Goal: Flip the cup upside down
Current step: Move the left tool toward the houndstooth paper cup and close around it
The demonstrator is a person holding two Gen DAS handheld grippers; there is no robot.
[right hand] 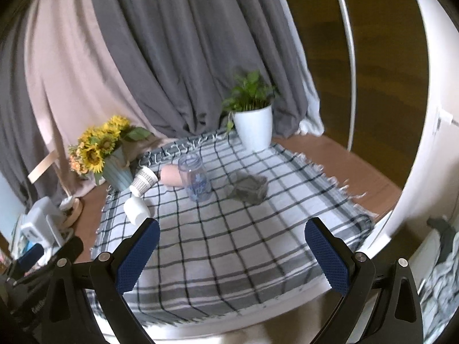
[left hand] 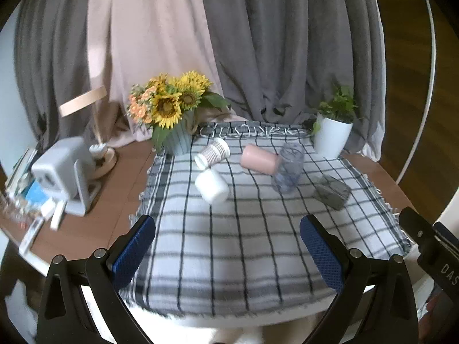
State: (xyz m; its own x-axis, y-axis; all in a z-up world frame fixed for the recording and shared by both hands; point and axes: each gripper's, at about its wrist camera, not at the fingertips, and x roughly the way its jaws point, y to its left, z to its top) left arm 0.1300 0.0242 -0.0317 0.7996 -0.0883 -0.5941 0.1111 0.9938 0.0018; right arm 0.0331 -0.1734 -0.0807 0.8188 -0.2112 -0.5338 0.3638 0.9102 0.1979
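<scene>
Left wrist view looks over the left tongs (left hand: 228, 246), whose blue pads (left hand: 132, 250) stand wide apart with nothing between them, hanging above the near part of a checked cloth (left hand: 229, 243) spread on a brown tabletop (left hand: 114, 200). On the cloth's far half lie four cups. A white cup (left hand: 211, 185) lies on its side nearest the tongs. Just behind it a ribbed white cup (left hand: 213, 153) also lies on its side, mouth toward the far right. A pink cup (left hand: 259, 162) lies tipped over to the right of those, touching or nearly touching a clear cup (left hand: 288, 170) with blue print, which leans rather than lying flat. A grey tray (left hand: 331, 191) sits further right on the cloth. Sunflowers in a pale blue pot (left hand: 172, 109) stand at the far left corner of the cloth, a green plant in a white pot (left hand: 332, 132) at the far right. A small white device (left hand: 61, 172) stands on the bare tabletop to the left.

Right wrist view shows the right tongs (right hand: 232, 253) likewise spread wide and holding nothing, above the near cloth, well apart from the cups.
</scene>
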